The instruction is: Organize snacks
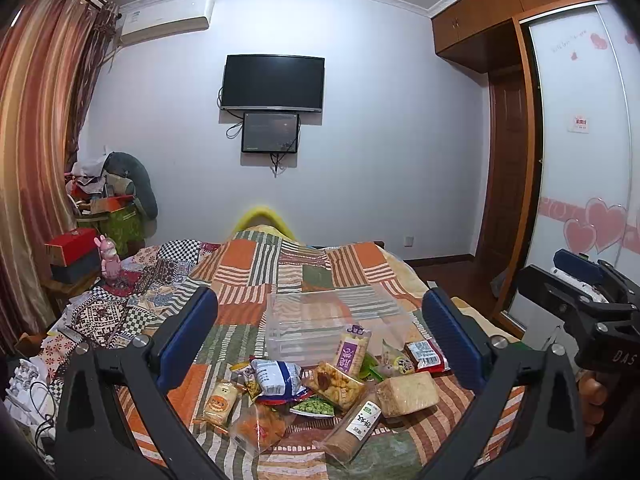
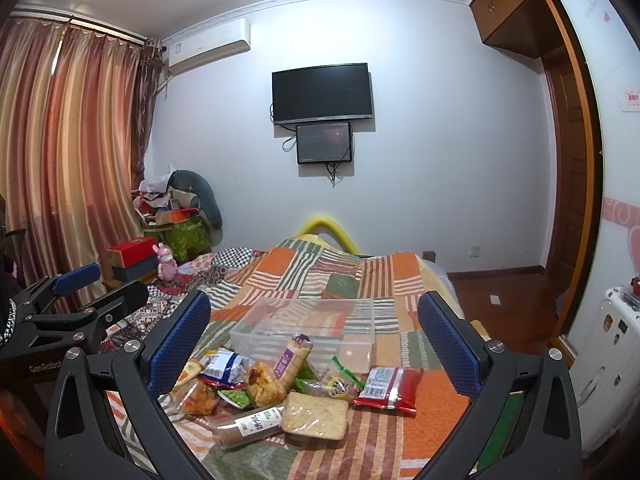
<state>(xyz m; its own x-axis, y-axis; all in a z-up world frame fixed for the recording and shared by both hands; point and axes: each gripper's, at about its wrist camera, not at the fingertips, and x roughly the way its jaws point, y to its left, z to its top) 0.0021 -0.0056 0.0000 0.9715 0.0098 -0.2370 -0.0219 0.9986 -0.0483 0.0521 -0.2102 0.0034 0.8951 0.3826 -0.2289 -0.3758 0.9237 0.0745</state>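
Note:
A pile of packaged snacks [image 1: 320, 388] lies on a striped patchwork bedspread; it also shows in the right wrist view [image 2: 288, 388]. It includes a blue-white bag [image 1: 276, 376], a red packet [image 2: 390, 388] and a pale square cracker pack [image 2: 314, 416]. A clear plastic box [image 1: 312, 324] stands empty just behind the pile, also in the right wrist view [image 2: 308, 328]. My left gripper [image 1: 320, 344] is open and empty above the pile. My right gripper [image 2: 314, 344] is open and empty too.
The bedspread [image 1: 248, 264] covers the bed. A cluttered nightstand with a red box [image 1: 74, 244] and pink toy [image 1: 108, 256] stands at left. A wardrobe [image 1: 580, 140] is at right, with wood floor [image 2: 500, 308] beside the bed.

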